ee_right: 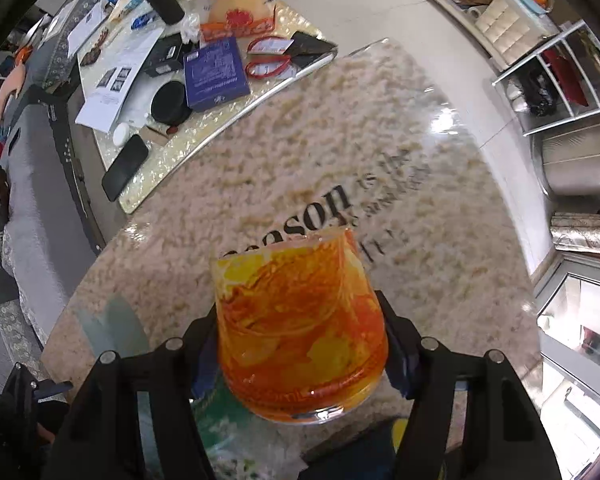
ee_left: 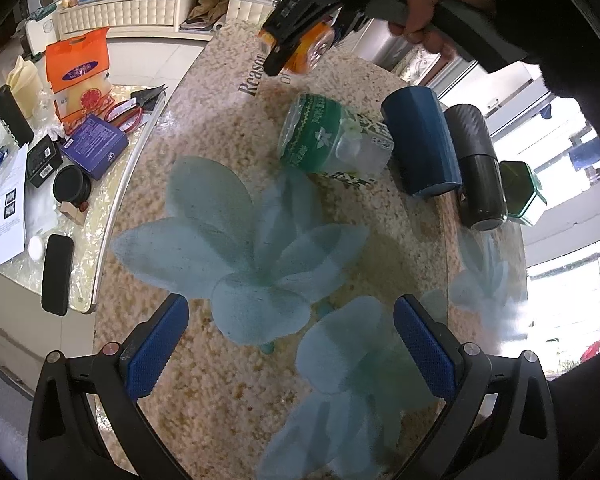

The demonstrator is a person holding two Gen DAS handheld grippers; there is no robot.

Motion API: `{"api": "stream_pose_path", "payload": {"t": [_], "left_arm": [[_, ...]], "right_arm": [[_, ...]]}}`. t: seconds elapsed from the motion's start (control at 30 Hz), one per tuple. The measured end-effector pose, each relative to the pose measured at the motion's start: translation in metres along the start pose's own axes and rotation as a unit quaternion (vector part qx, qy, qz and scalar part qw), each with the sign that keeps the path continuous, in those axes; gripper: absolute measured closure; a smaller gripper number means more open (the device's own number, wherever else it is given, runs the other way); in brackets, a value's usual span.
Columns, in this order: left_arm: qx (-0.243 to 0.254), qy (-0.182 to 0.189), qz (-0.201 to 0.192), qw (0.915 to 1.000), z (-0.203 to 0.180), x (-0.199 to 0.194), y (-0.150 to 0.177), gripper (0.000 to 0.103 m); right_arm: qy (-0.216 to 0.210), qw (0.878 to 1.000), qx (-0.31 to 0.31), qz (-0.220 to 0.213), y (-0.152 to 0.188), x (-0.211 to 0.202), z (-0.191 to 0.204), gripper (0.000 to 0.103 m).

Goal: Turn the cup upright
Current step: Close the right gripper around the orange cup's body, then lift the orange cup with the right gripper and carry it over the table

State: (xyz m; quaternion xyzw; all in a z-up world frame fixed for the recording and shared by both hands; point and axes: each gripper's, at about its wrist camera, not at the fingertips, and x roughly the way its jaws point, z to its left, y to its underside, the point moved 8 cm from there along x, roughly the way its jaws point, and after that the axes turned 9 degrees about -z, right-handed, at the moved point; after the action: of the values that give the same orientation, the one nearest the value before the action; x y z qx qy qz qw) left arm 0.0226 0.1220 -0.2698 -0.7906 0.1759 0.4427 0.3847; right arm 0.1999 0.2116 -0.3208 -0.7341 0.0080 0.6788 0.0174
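An orange and yellow glass cup (ee_right: 300, 332) is clamped between the fingers of my right gripper (ee_right: 300, 344), lifted above the beige flower-print table (ee_right: 260, 184) and tilted, thick base nearest the camera and rim pointing away. In the left wrist view the same cup (ee_left: 310, 46) shows at the far top, held in the right gripper (ee_left: 296, 46) by a hand. My left gripper (ee_left: 290, 354) is open and empty, low over the blue flower print near the table's front.
A green-labelled clear cup (ee_left: 332, 140), a dark blue cup (ee_left: 422, 144), a black tumbler (ee_left: 478, 168) and a green hexagonal cup (ee_left: 522, 192) lie on the table at right. A cluttered side table (ee_left: 100, 216) with boxes, scissors (ee_right: 272, 58) and a phone (ee_right: 125, 167) stands left.
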Motion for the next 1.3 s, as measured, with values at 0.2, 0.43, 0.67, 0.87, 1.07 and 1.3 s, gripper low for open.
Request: {"api": "stream_pose_path", "payload": {"t": [0.2,0.43,0.67,0.87,1.07,1.3], "left_arm": [[0.03,0.013,-0.007,0.9994,-0.015,-0.014,-0.005,0.0],[0.074,0.035,-0.014,0.9966,-0.037,-0.034,-0.006,0.0],[0.131,0.051,-0.015,0.99,-0.061,-0.043,0.003,0.0],[0.15,0.038,-0.002,0.9879,-0.066,-0.039,0.018,0.0],[0.173,0.024,0.02,0.9844,-0.064,-0.031,0.038,0.0],[0.166,0.008,0.039,0.9853,-0.057,-0.025,0.055,0.0]], "right_arm": [[-0.006,0.999,0.038,-0.034,0.029,-0.064,-0.006,0.039],[0.009,0.99,0.119,-0.068,0.121,-0.14,-0.007,0.039],[0.023,0.963,0.249,-0.101,0.25,-0.18,0.007,0.038],[0.003,0.924,0.37,-0.096,0.347,-0.148,0.049,0.038],[-0.038,0.888,0.449,-0.085,0.392,-0.087,0.093,0.038],[-0.034,0.887,0.458,-0.059,0.382,-0.049,0.116,0.038]]}}
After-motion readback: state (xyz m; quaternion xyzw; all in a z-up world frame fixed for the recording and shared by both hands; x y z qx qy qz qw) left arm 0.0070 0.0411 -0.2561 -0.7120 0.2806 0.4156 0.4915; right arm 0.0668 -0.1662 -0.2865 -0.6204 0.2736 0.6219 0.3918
